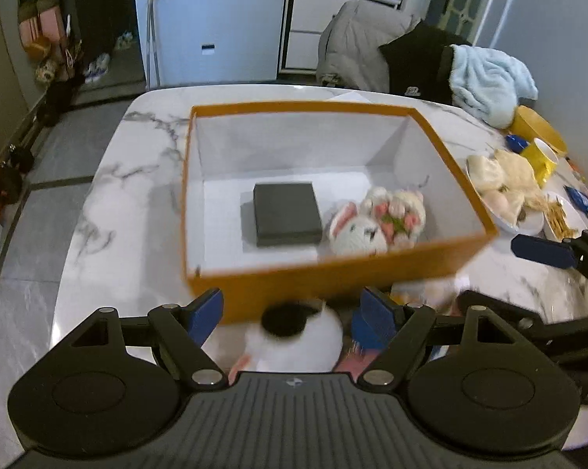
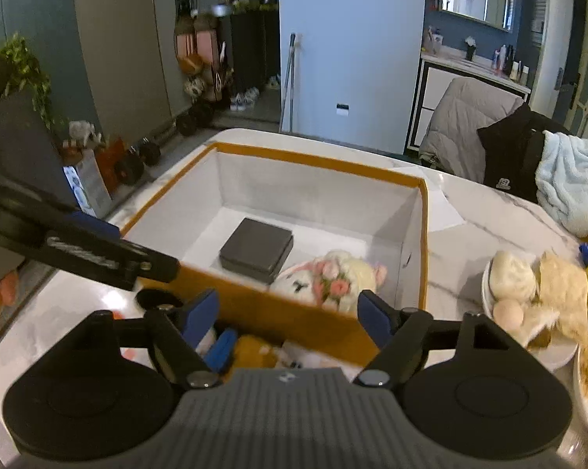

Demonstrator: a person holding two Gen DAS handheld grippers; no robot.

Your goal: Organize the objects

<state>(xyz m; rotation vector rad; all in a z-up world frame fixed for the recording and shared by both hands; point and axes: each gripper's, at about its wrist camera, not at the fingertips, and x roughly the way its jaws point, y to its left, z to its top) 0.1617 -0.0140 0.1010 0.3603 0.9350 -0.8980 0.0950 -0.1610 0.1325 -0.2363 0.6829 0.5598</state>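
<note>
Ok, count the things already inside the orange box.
2. A black box lies flat near the middle of the orange box floor; a white plush bunny lies right beside it, near the front wall. That wall may hide more.

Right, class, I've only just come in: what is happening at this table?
A person with a gripper in each hand is tidying things into an orange box on a marble table. A black case and a bunny toy already lie inside. The left gripper and right gripper are open, above more toys in front of the box.
</note>
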